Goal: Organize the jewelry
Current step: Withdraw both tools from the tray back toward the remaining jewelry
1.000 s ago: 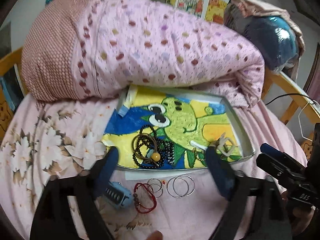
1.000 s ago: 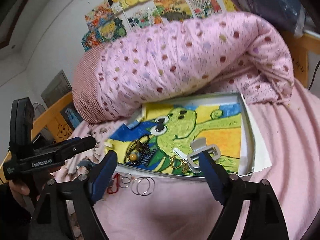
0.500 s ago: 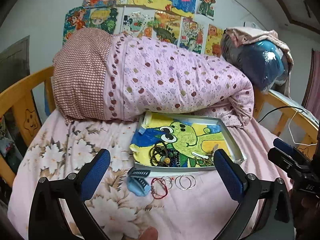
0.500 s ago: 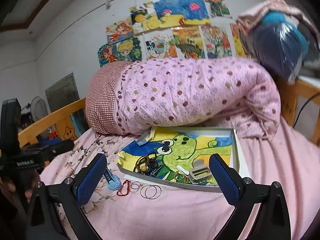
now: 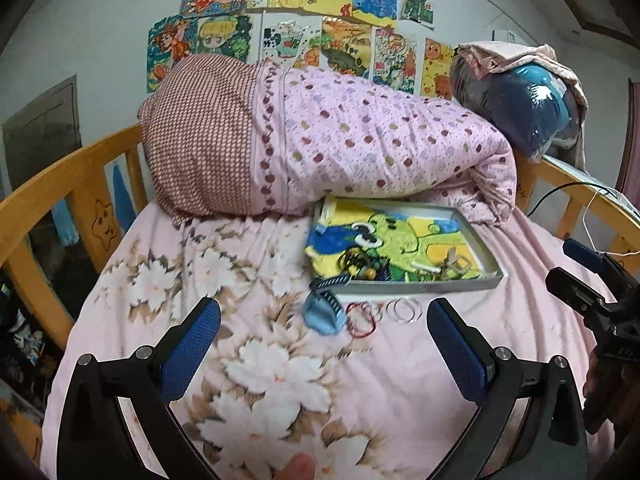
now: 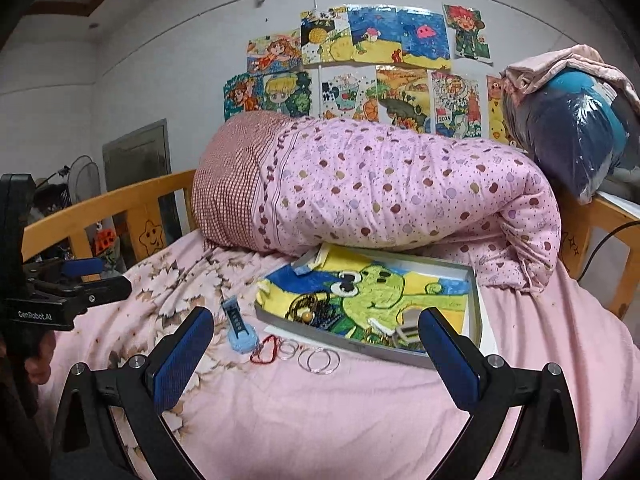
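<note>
**Cloth, metal, wood and plastic**

Matt pink cloth covers the bed (image 6: 360, 408). The tray (image 6: 474, 312) looks like dull grey metal. Thin rings (image 6: 318, 360) shine like wire. Bed rail (image 6: 120, 204): smooth varnished wood. Wrapped bundle (image 6: 576, 136): glossy plastic.

Both wrist views look forward over the bed (image 5: 280, 360) toward the quilt (image 5: 360, 152) and the drawings (image 5: 320, 0) on the wall, from well back. The left view has the tray (image 5: 440, 286) right of centre; the right view has it at centre. Each catches the other gripper at a frame edge.
</note>
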Demonstrator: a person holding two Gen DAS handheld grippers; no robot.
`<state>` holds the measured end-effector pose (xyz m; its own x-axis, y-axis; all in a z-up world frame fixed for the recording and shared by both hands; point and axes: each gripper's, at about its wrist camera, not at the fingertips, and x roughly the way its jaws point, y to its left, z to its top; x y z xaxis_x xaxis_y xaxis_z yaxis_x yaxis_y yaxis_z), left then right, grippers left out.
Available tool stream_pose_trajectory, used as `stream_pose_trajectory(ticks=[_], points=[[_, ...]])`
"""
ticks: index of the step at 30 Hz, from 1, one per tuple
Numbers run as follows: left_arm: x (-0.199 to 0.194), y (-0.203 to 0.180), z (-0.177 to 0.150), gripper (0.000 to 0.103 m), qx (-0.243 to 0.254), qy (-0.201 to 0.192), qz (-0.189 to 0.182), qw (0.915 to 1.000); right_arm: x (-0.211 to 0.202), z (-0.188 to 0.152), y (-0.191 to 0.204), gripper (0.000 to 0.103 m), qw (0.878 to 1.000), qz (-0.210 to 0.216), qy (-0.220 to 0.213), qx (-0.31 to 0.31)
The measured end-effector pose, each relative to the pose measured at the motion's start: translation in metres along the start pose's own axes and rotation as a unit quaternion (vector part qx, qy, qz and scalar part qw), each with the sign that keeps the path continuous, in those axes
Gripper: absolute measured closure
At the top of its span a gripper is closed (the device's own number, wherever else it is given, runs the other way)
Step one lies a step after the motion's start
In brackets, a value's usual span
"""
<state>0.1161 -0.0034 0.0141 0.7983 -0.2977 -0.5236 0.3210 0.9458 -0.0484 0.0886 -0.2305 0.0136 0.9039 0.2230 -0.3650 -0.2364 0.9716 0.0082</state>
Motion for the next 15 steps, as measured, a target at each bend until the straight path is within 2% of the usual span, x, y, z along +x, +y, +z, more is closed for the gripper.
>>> stream_pose_trajectory(ticks=[6,15], points=[[0.004,0.009,-0.016,0.002,-0.008,0.023,0.012,0.9996,0.007,-0.015,-0.001,0.000,0.999,-0.010,0.031,0.007],[0.028,0.022,-0.032,0.002,-0.015,0.078,0.024,0.9966,0.027,-0.033,-0.002,0.000,0.996,-0.017,0.082,0.018]])
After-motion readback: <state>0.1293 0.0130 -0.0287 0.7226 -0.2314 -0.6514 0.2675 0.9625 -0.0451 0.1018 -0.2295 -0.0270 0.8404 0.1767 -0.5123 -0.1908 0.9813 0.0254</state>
